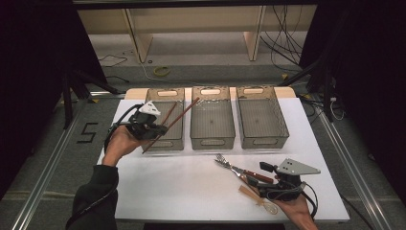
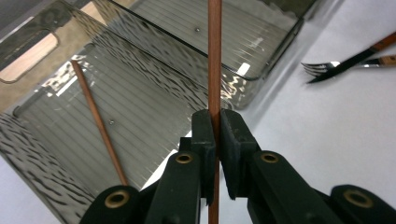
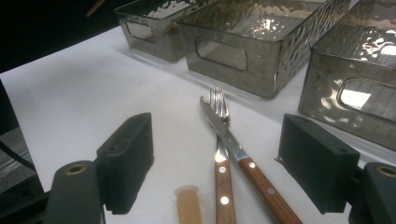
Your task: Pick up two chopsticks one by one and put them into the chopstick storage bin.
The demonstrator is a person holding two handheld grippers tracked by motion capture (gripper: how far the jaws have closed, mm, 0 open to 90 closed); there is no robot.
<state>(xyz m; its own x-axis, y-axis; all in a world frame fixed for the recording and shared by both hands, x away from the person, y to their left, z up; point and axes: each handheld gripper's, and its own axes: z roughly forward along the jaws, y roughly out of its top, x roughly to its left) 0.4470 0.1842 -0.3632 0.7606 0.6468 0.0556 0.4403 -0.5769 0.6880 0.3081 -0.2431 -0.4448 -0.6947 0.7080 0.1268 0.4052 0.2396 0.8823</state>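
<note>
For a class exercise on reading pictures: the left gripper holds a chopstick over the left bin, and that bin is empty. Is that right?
Not quite. The left gripper does hold a chopstick over the left bin, but that bin is not empty: a second chopstick already lies in it, as the left gripper view shows.

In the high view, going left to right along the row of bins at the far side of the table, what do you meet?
Left bin with a chopstick inside, the left gripper holding a second chopstick over it → middle bin → right bin.
</note>
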